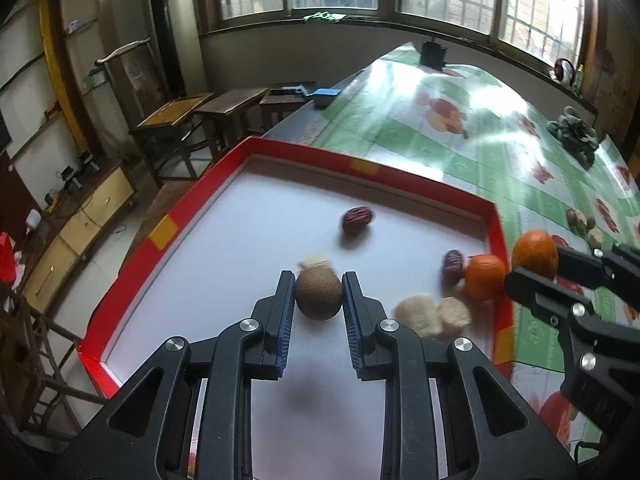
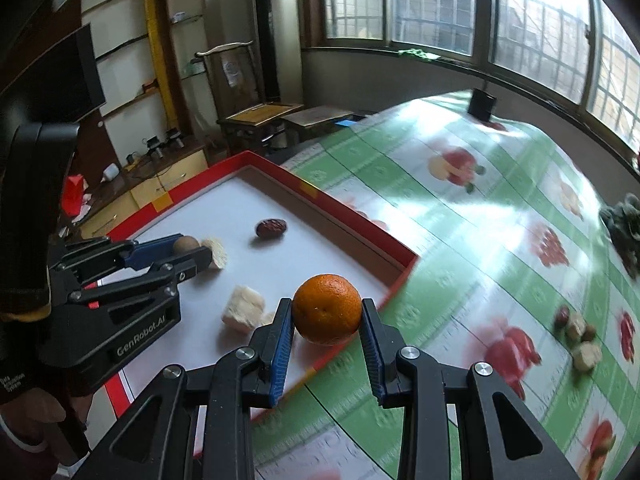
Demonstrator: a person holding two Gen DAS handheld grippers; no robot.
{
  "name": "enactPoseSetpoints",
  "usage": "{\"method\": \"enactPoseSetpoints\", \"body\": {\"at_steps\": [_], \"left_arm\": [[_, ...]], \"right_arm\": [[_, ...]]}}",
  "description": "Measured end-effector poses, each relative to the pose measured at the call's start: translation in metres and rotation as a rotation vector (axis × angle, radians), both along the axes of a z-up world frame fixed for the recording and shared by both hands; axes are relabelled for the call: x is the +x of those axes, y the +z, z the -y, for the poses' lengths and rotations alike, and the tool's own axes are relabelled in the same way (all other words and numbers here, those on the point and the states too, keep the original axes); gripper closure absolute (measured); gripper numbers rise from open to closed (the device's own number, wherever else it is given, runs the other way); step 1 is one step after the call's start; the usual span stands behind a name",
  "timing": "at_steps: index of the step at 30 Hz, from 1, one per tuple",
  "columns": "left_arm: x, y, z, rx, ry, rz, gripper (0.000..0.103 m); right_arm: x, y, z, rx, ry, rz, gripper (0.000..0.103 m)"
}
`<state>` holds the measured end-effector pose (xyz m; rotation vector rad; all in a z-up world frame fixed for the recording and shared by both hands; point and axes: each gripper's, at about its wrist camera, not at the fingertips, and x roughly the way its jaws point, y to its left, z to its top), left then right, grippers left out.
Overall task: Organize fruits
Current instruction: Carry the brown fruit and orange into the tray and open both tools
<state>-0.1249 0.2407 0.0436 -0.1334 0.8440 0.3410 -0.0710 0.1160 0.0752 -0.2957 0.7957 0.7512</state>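
Observation:
My left gripper (image 1: 319,280) is shut on a round brown fruit (image 1: 319,295) just above the white floor of the red-rimmed tray (image 1: 496,240). The right gripper (image 2: 326,316) is shut on an orange (image 2: 326,309) that hangs over the tray's right rim (image 2: 400,258). From the left wrist, that held orange (image 1: 535,254) shows at the right edge in the right gripper (image 1: 535,265). In the tray lie a second orange (image 1: 485,277), two dark red dates (image 1: 357,219) (image 1: 453,267) and pale chunks (image 1: 416,314). The right wrist view shows the left gripper (image 2: 193,249) with the brown fruit (image 2: 185,245).
A green, fruit-print tablecloth (image 2: 460,240) covers the table to the right of the tray. A small cluster of loose fruits (image 2: 578,330) lies on it at the right. A dark ornament (image 1: 574,136) and a black box (image 1: 432,54) stand farther back. Wooden stools (image 1: 200,120) stand beyond the table's left edge.

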Motion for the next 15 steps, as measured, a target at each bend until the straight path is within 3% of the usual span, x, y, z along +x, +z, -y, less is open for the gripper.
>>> {"method": "enactPoseSetpoints", "body": {"at_steps": [15], "left_arm": [[0.002,-0.011,-0.013,-0.025,0.016,-0.019,0.080]], "right_arm": [[0.038,-0.028,-0.067,-0.085,0.091,-0.050,0.072]]}}
